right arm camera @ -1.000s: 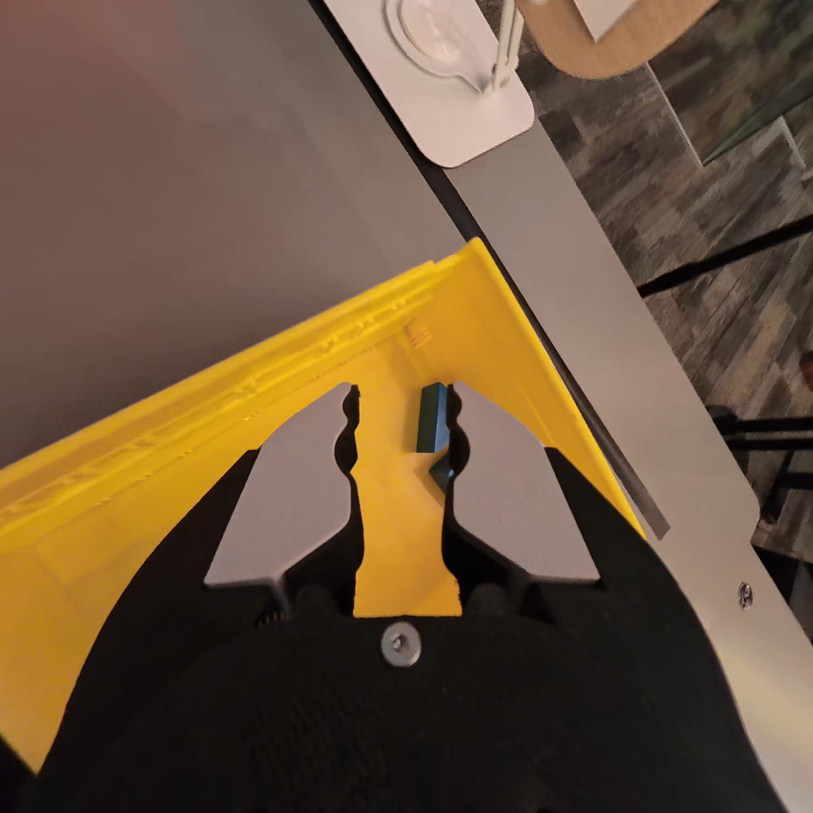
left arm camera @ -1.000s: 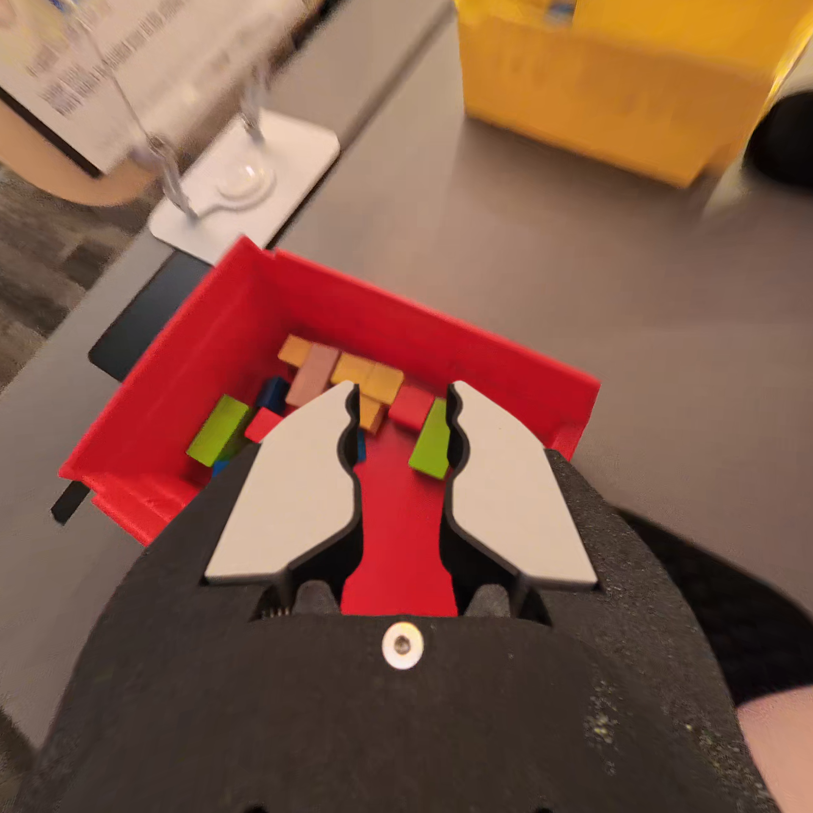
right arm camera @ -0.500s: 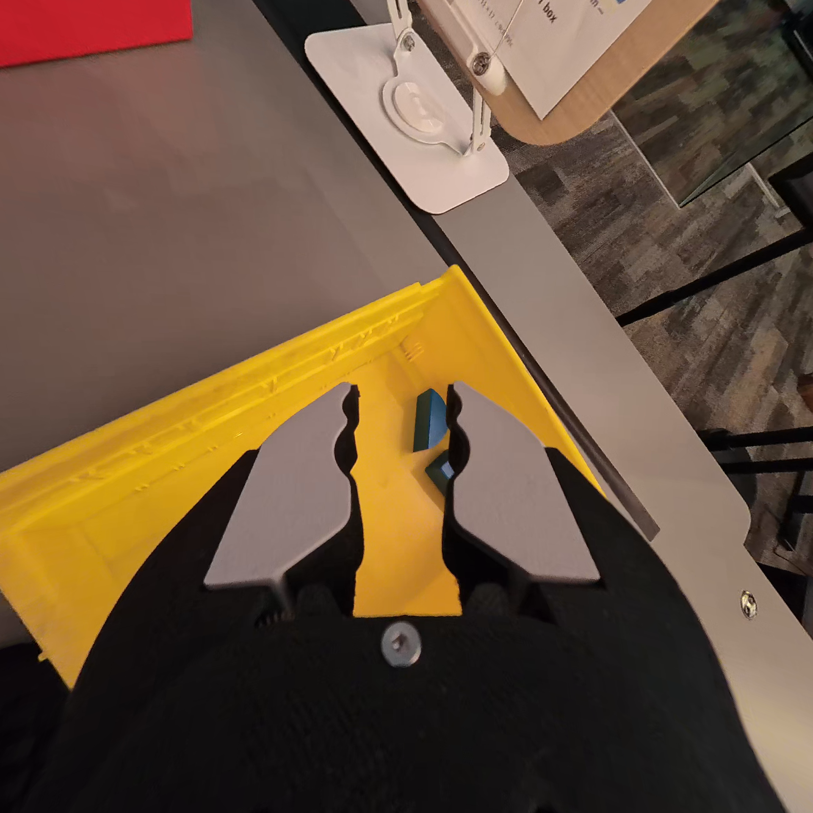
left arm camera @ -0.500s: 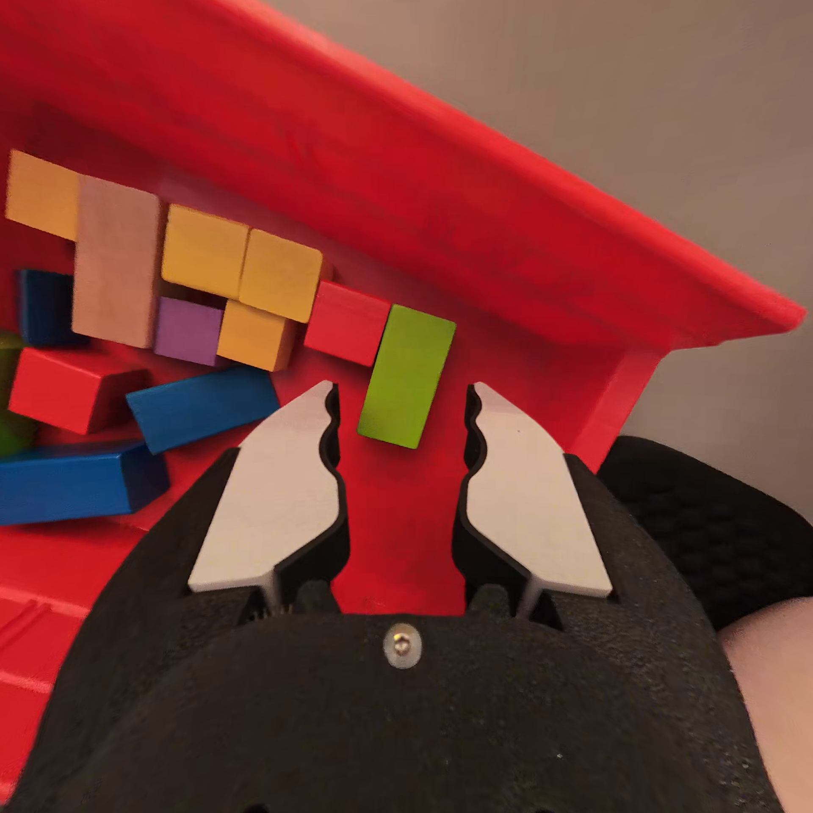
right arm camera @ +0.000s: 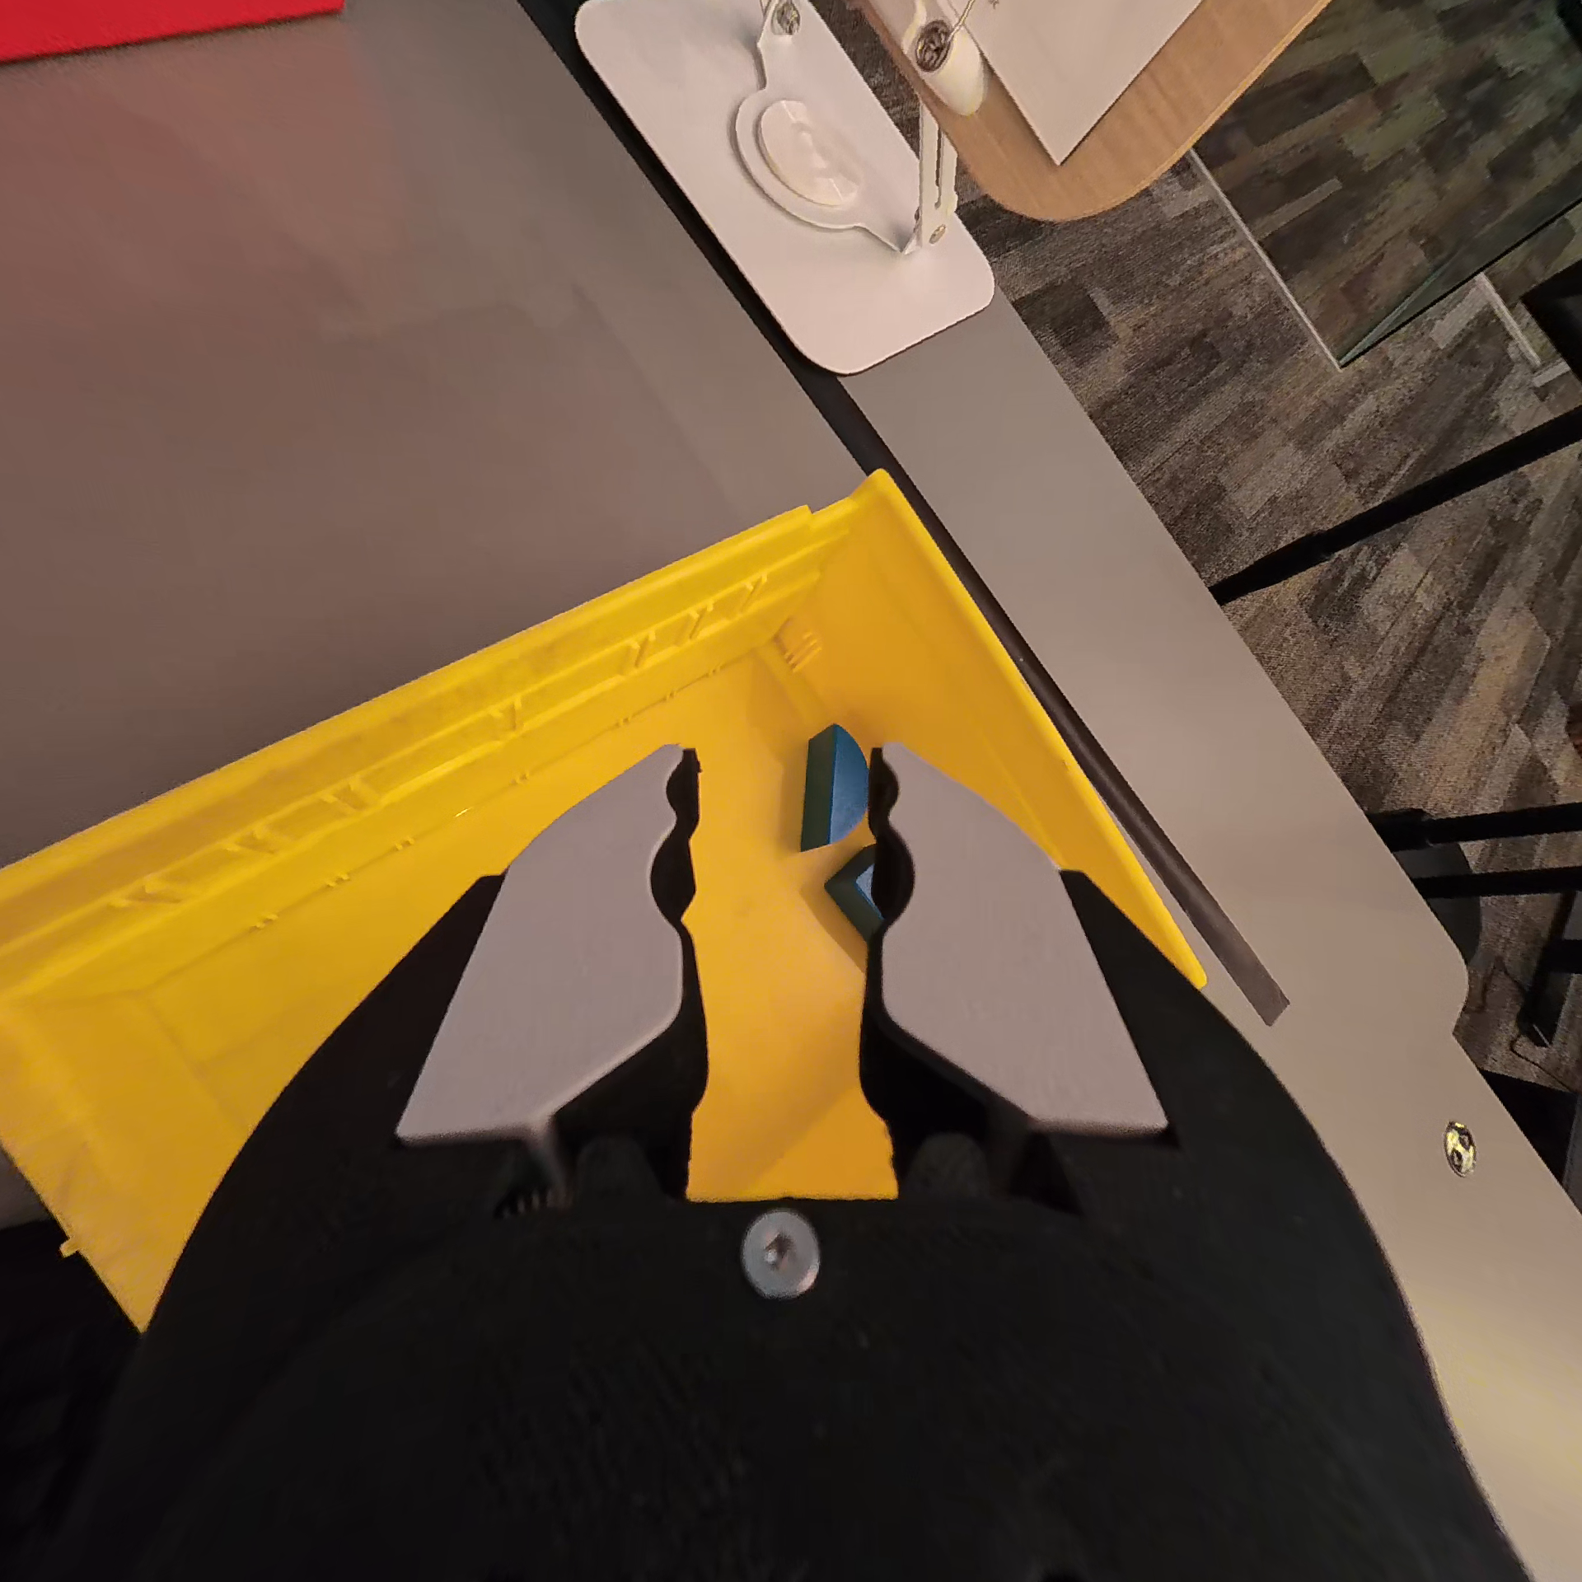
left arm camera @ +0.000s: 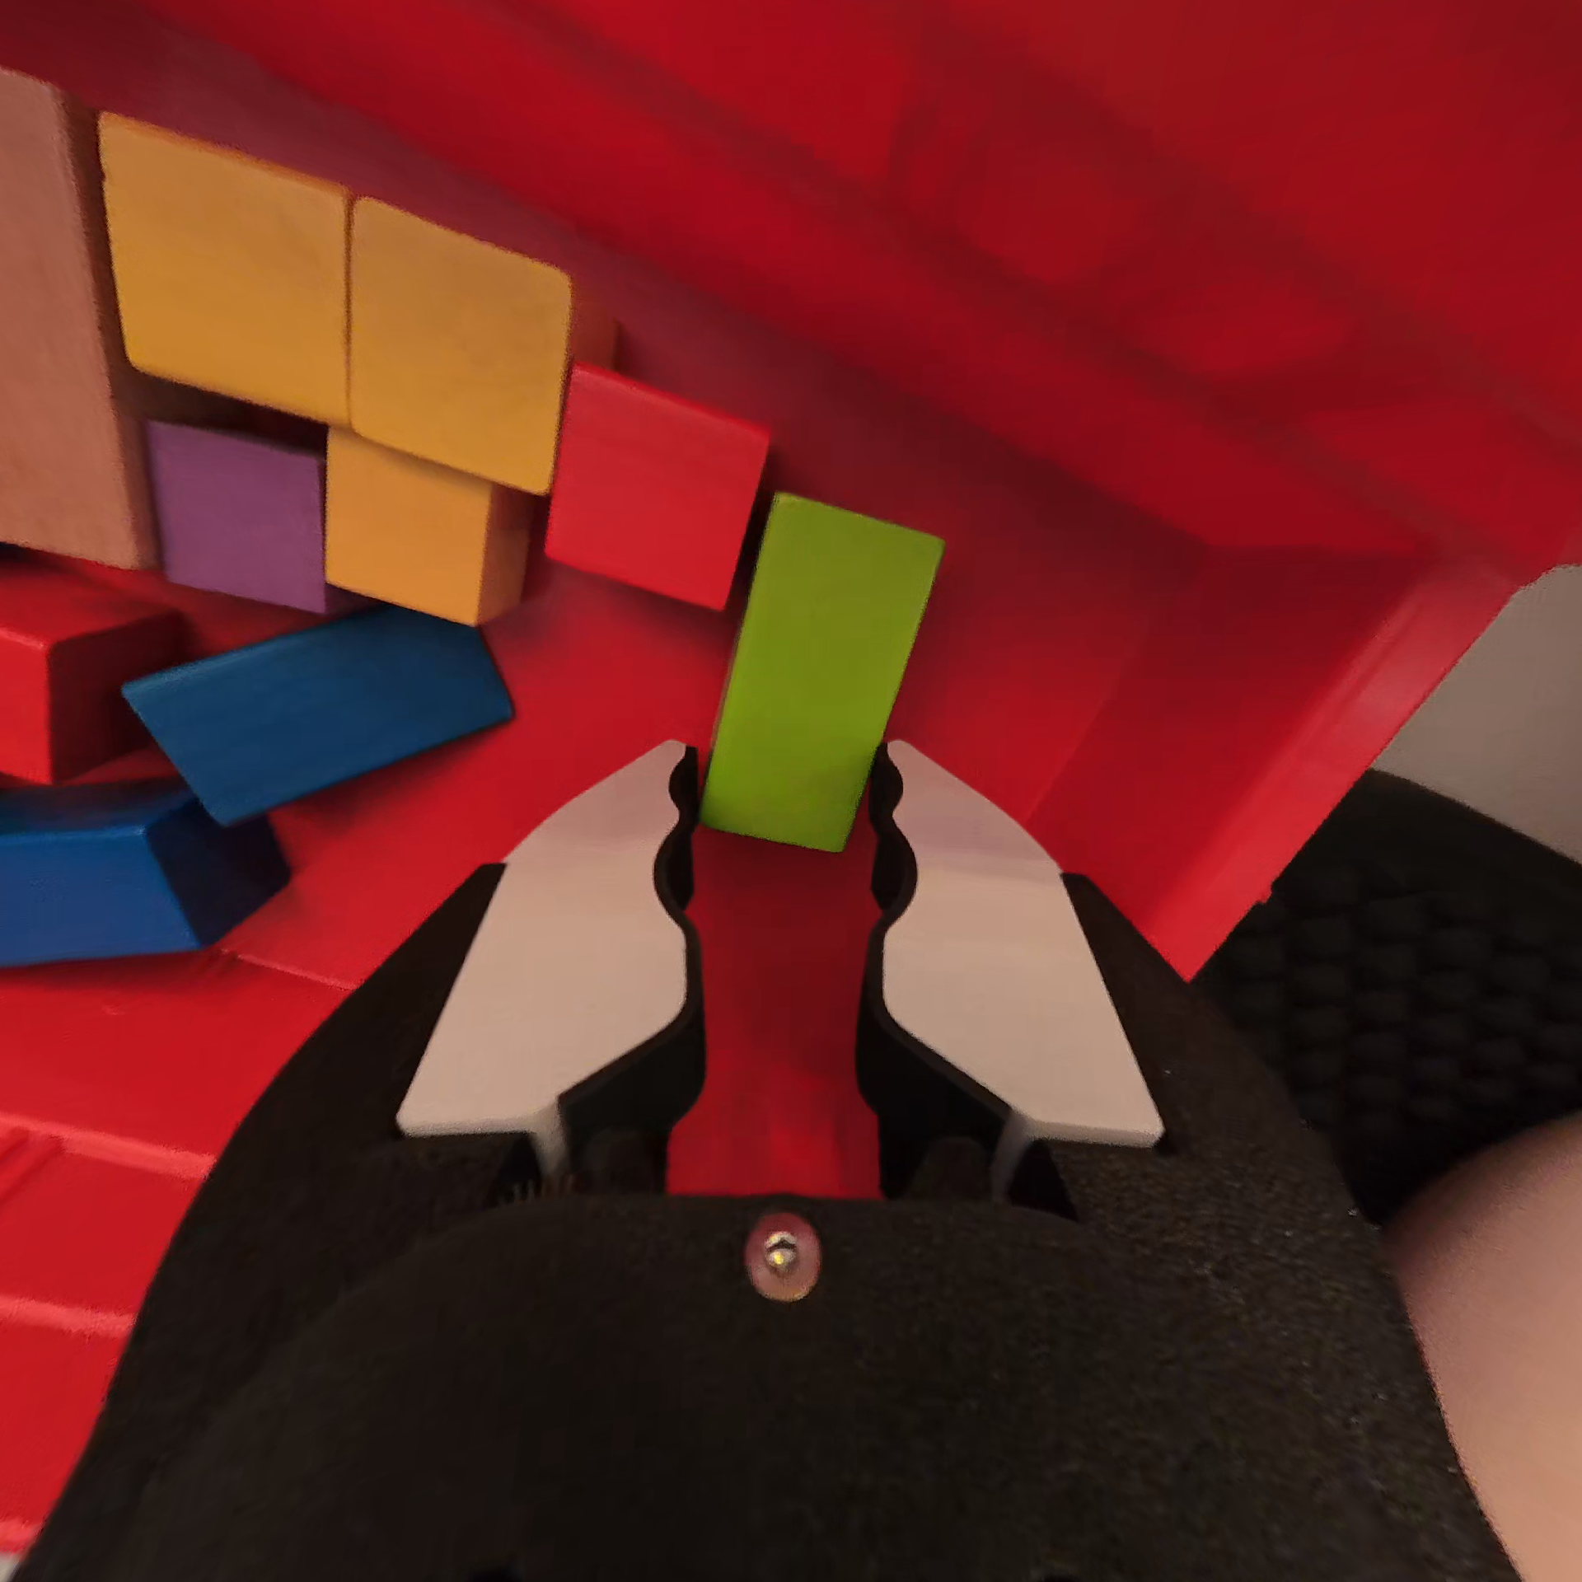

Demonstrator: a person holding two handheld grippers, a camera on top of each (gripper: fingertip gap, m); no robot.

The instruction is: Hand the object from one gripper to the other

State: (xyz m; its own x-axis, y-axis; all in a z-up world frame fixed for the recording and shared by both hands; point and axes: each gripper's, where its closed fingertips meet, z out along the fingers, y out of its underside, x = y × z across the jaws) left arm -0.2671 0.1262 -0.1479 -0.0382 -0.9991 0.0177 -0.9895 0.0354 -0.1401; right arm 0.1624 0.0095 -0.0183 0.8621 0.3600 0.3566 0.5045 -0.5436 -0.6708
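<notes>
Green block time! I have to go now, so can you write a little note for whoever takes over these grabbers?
Left gripper: open, low inside the red bin, fingertips on either side of the near end of the green block, not closed on it.
Right gripper: open and empty, above the yellow bin, which holds two blue pieces.
Done: left gripper lined up on the block.
Left: close, lift, pass the block to the right gripper.
</notes>
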